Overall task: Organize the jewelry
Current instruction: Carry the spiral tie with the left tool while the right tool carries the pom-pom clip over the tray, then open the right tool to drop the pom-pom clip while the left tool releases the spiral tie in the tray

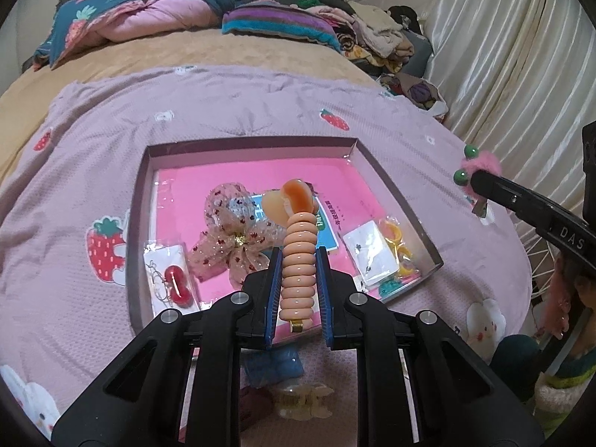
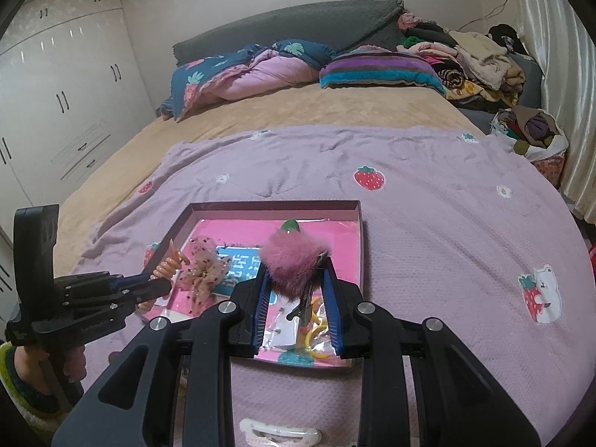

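**Carrying two clips to a half-filled tray**

Gripping a peach clip by its ribbed stem, the left tongs hung over the near edge of the tray, with the clip's rounded head pointing toward the middle. The right tongs were clenched on a pink pompom clip, metal clasp dangling between the fingers, above the tray's near right part.

Inside the tray already lay a lace bow, a carded red earring at the near left, a small white card and yellow rings at the near right. That much looked sorted.

Left outside, on the blanket nearer than the tray, were a blue piece, a cream claw clip and a white clip. By my reckoning the job stood past halfway: two clips in the air needed setting down, then those strays needed fetching.
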Available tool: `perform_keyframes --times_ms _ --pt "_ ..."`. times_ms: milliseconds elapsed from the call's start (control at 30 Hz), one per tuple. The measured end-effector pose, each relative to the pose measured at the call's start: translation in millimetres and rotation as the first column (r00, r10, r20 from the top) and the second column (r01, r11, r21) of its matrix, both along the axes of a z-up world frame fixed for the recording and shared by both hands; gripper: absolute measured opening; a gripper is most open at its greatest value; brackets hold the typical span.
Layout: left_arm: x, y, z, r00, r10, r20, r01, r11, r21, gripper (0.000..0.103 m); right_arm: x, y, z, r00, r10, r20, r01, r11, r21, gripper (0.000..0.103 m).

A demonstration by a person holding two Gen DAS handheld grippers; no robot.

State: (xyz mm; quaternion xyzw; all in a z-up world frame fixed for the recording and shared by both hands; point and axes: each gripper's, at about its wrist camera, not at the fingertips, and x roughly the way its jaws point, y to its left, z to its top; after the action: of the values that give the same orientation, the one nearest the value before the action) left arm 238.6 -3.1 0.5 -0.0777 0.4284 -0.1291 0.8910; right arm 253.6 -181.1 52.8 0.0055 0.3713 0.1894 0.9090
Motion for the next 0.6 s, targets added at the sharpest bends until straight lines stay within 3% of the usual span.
perform_keyframes --times_ms 600 --pt "15 9 -24 0.999 0.025 -0.047 -0.024 1.000 0.013 0.011 23 20 -42 0.996 0.024 -0.089 -0.028 0.999 -0.037 0.025"
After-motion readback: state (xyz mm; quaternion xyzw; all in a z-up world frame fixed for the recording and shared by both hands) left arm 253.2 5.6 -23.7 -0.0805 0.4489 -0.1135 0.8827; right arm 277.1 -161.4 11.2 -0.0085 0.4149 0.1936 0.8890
